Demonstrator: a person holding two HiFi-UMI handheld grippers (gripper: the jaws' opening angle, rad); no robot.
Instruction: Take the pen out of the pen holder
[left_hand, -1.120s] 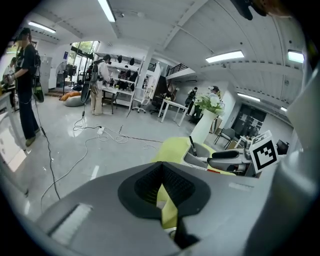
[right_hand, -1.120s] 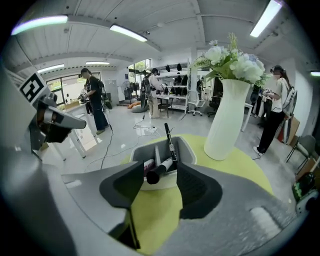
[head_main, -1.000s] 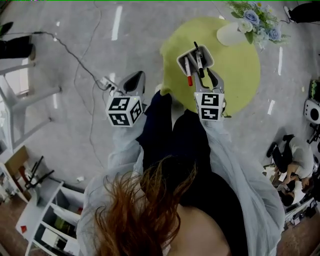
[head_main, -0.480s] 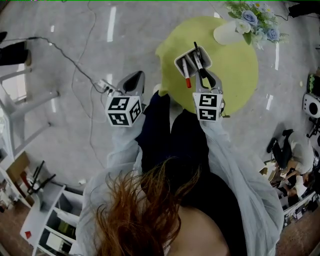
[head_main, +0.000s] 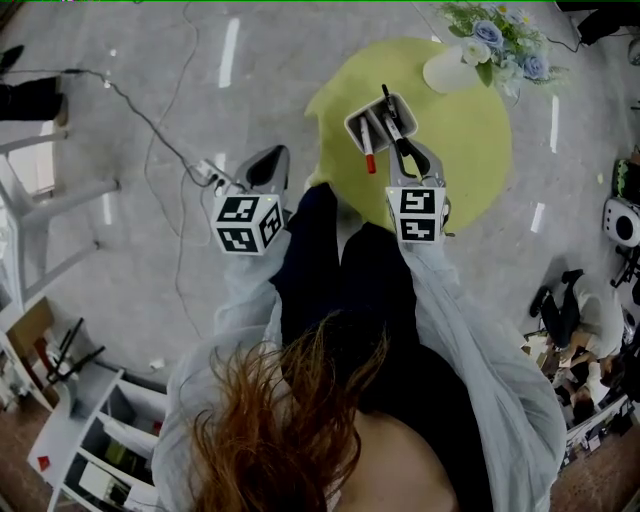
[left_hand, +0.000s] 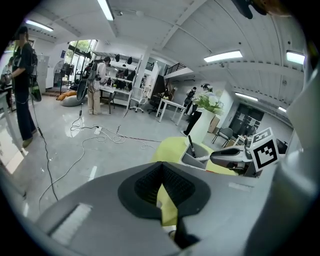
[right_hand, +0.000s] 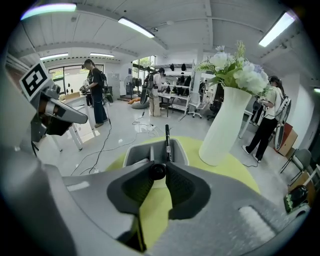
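A grey pen holder (head_main: 352, 124) stands on the round yellow-green table (head_main: 470, 140), with a red-capped white pen (head_main: 366, 150) and a black pen (head_main: 388, 108) leaning in it. My right gripper (head_main: 403, 150) reaches to the holder's near rim. In the right gripper view its jaws (right_hand: 158, 171) are shut on the round black end of a pen, just in front of the holder (right_hand: 132, 150), where another black pen (right_hand: 167, 142) stands upright. My left gripper (head_main: 268, 160) hangs over the floor left of the table. Its jaws (left_hand: 161, 167) meet with nothing between them.
A white vase (head_main: 445, 70) of flowers stands on the table beyond the holder, to its right. A power strip and cables (head_main: 205, 170) lie on the grey floor at left. White shelving (head_main: 90, 440) stands at lower left. People stand further off in the room.
The right gripper's jaws have closed onto the pen's end at the holder. The left gripper has stayed where it was.
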